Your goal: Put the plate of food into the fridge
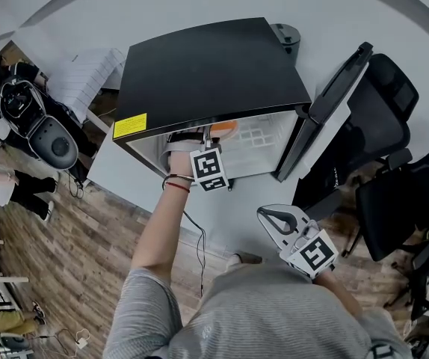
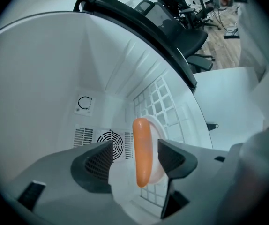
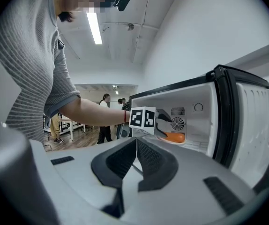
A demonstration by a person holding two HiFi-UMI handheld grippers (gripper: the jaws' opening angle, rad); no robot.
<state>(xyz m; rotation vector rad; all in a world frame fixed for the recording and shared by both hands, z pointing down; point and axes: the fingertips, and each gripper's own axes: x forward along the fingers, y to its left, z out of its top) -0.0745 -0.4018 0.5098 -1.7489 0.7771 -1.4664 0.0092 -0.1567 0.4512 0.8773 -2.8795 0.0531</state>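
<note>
Grey desk (image 1: 121, 172) carries black-topped fridge (image 1: 214, 66), door (image 1: 334, 103) swung open. Left tongs (image 2: 134, 149) reach inside, jaws apart, gripping nothing. White plate (image 2: 153, 139) on wire shelf (image 2: 160, 100), between jaws. Orange sausage (image 2: 142, 151) flat on plate, long axis crosswise to tongs' reach. Right tongs (image 3: 136, 146) closed, empty, outside fridge.

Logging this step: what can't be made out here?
Head view: the fridge roof hides the left claw and most of the plate.
Left gripper view: the claw covers part of the plate, so shelf contact is unclear.
Right gripper view: the food is too small to identify.
</note>
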